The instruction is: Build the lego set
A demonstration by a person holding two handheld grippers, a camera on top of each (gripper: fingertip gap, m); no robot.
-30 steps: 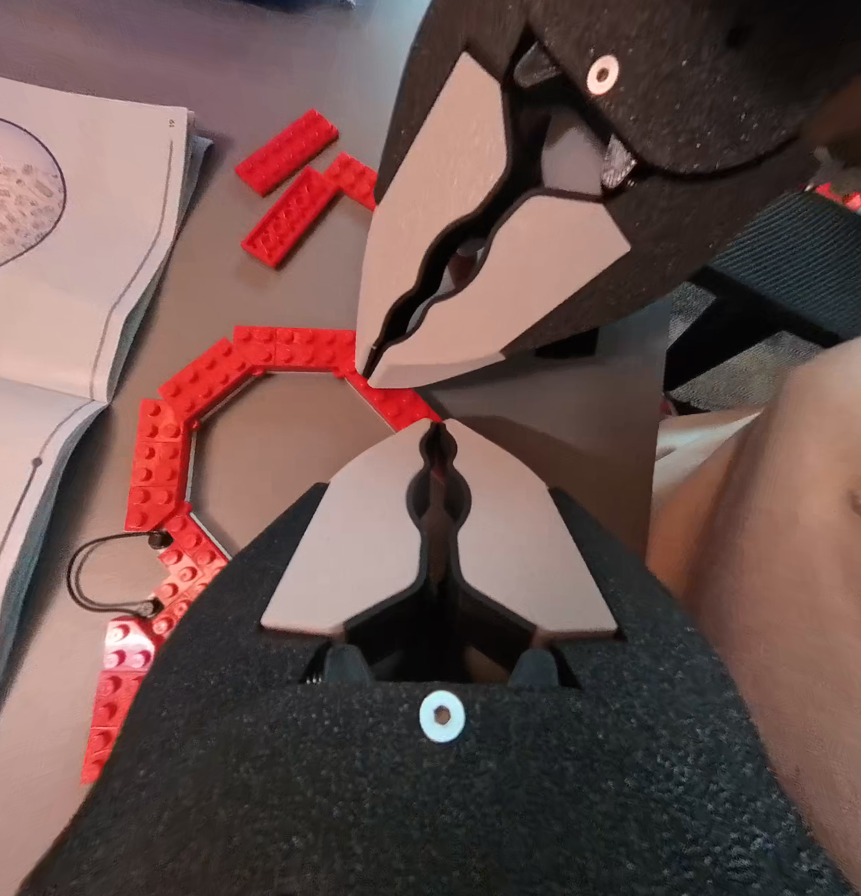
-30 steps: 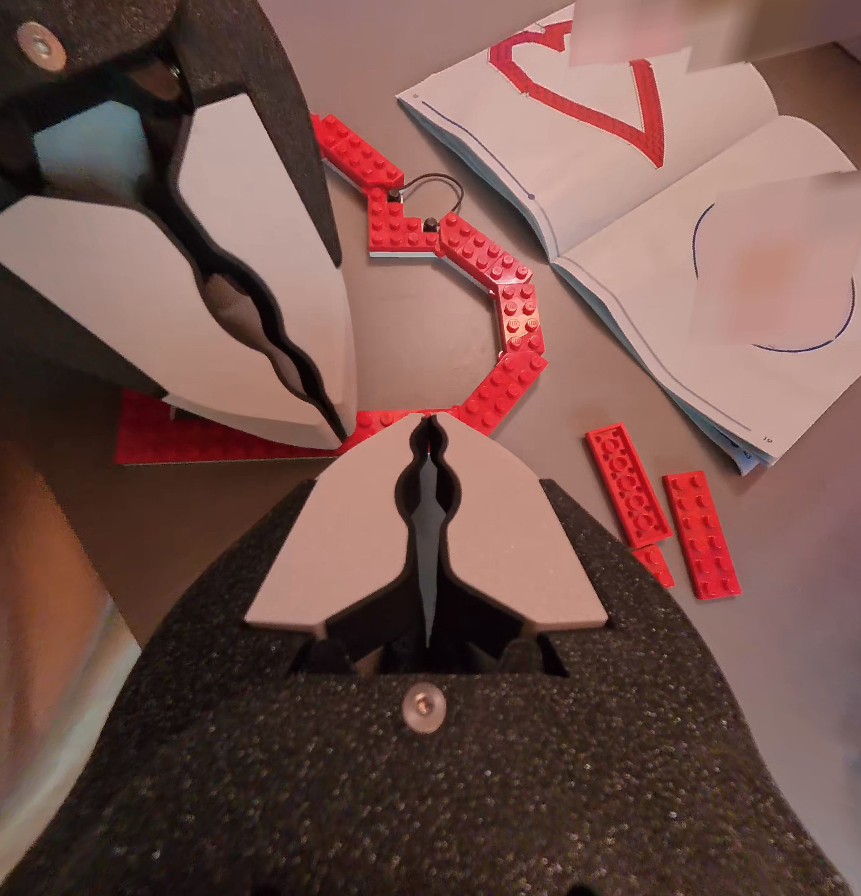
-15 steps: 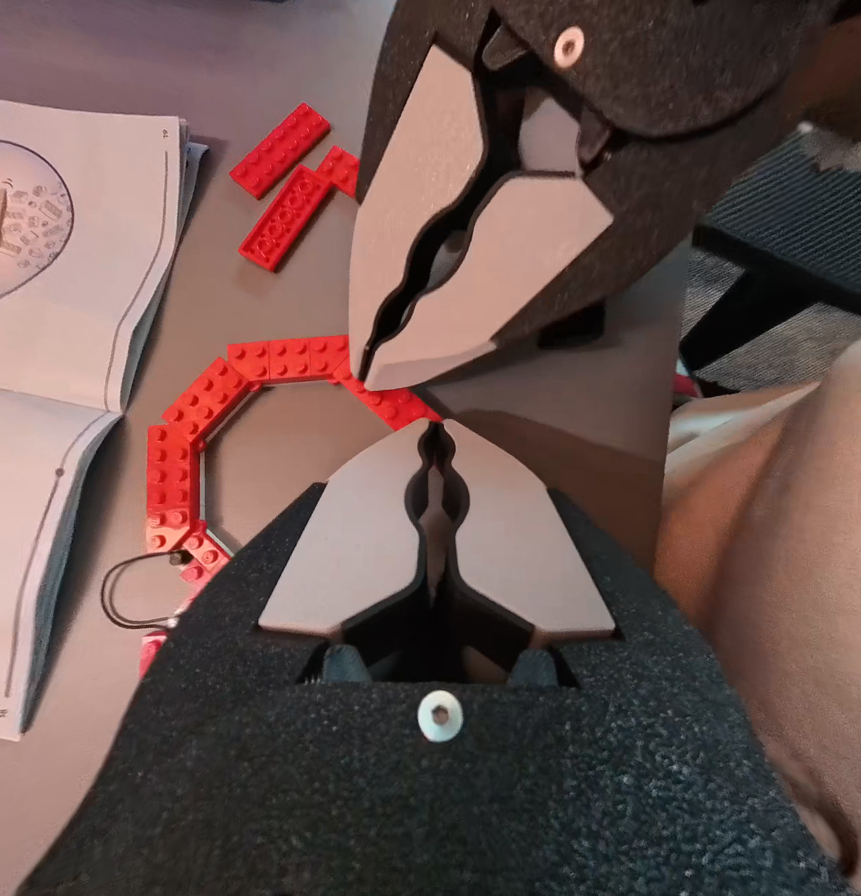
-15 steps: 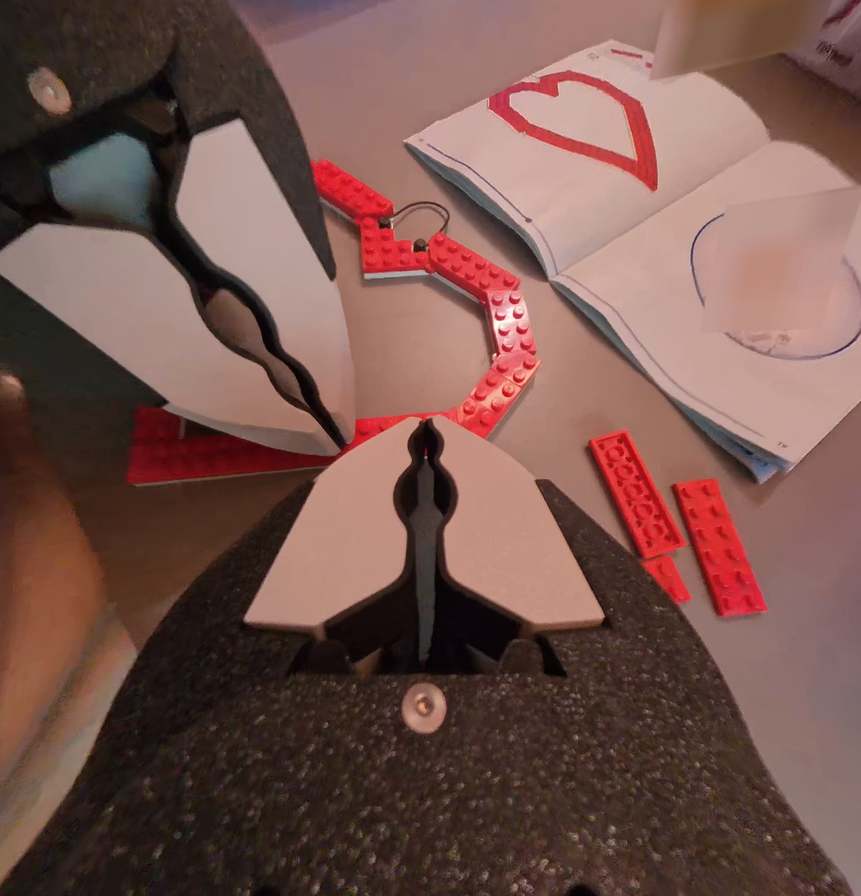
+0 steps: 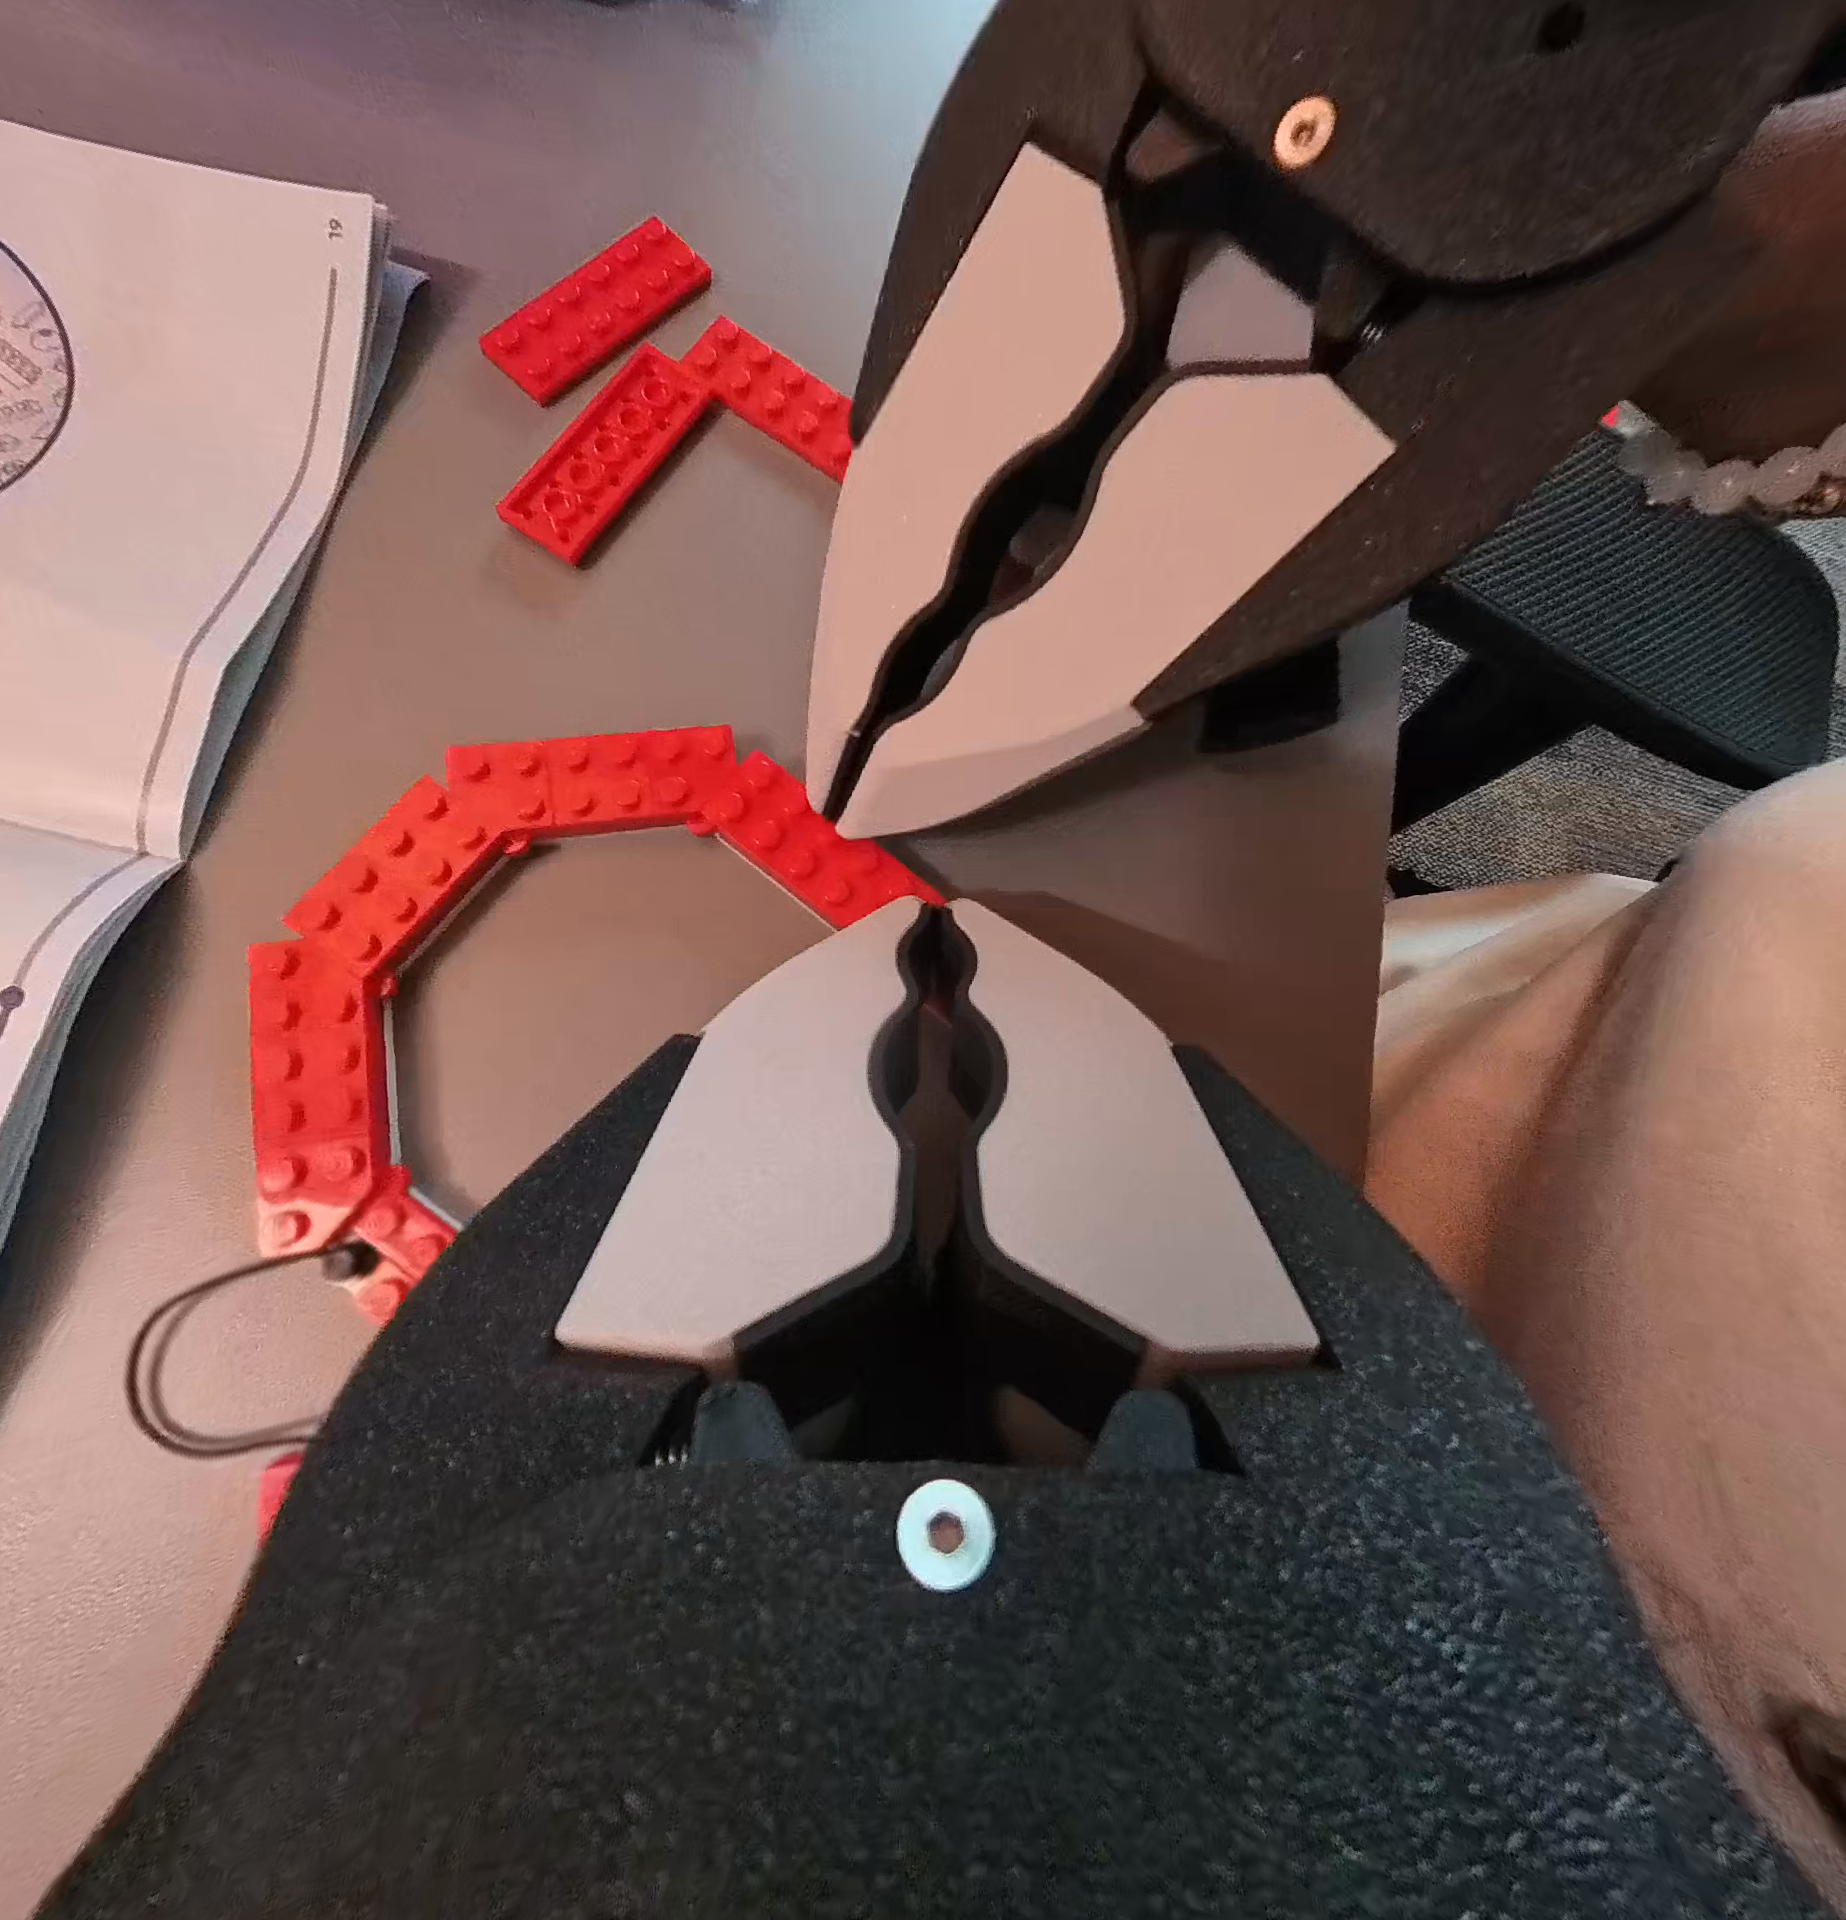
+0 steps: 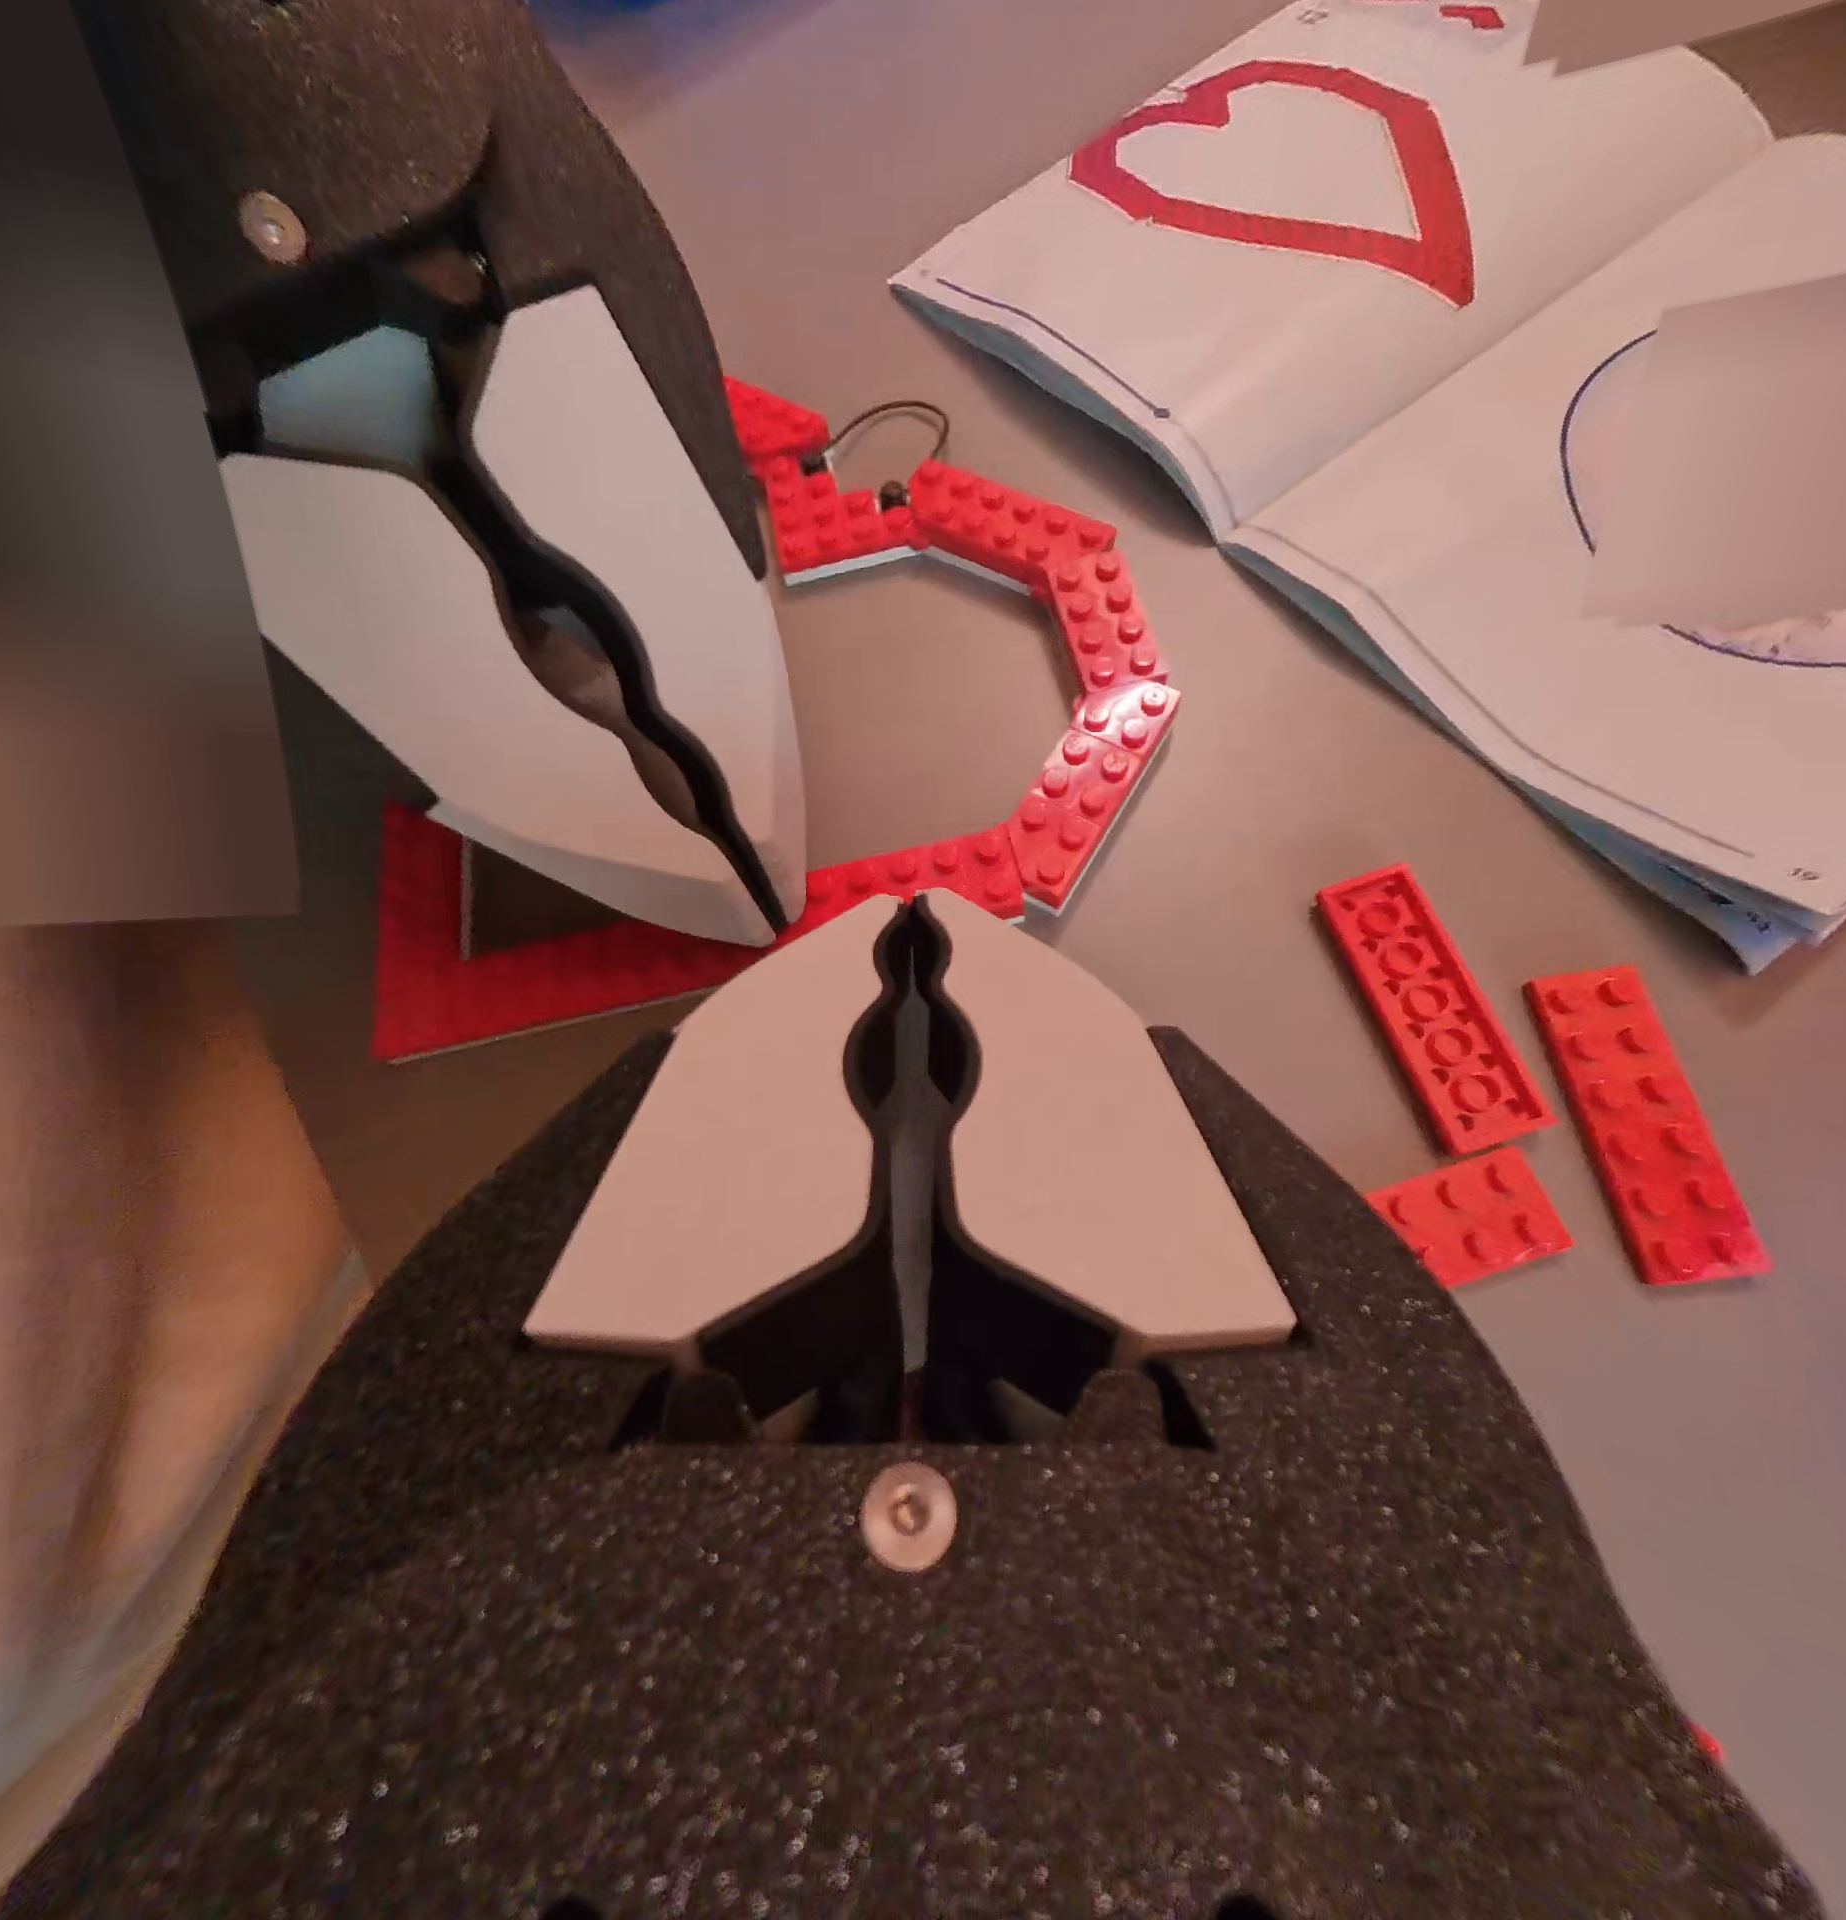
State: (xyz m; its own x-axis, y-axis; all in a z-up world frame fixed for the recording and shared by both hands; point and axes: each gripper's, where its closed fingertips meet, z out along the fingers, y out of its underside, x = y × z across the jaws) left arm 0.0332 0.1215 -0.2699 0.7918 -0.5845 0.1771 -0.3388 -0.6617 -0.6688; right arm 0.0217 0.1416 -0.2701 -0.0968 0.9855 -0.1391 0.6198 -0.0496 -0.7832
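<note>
Booklet (image 5: 119, 540) shifted left — grey tabletop (image 5: 545, 125), chair (image 5: 1625, 665) beyond.

Both tongs, right (image 6: 914, 906) and left (image 6: 771, 914), are closed at the red brick frame (image 6: 1095, 623); three loose plates (image 6: 1646, 1122) lie near a booklet (image 6: 1418, 499).

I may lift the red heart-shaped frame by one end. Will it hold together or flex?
The red frame is thin plates chained at angles, so it probably flexes or splits at its joints. Being thin and flat on the table, its edge looks hard to pinch.
</note>
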